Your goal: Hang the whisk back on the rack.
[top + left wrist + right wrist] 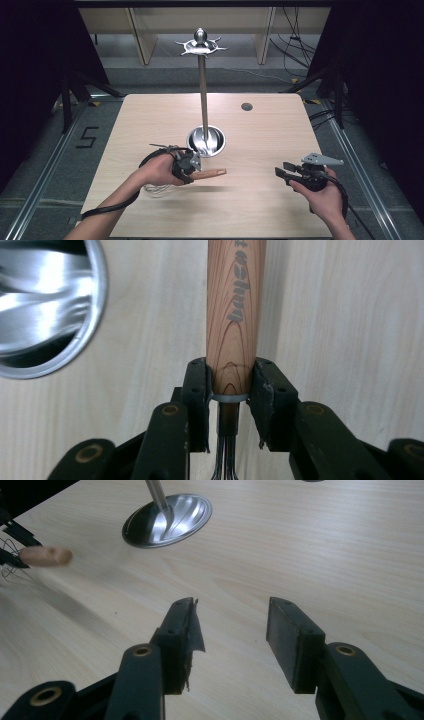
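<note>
High view: left gripper [192,165] clamps whisk [202,174] by its wooden handle, just in front of the stand base [206,141].
Whisk wires trail under the left hand, off the counter [260,150]; right gripper [231,630] sits right of the base, jaws wide apart, nothing between.

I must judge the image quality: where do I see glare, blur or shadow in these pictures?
High view: the room's sides are dark; a soft shadow lies under the whisk. Left gripper view: bright streaky glare on the steel base; the wooden handle is sharp. Right gripper view: the handle tip is smeared by blur.
</note>
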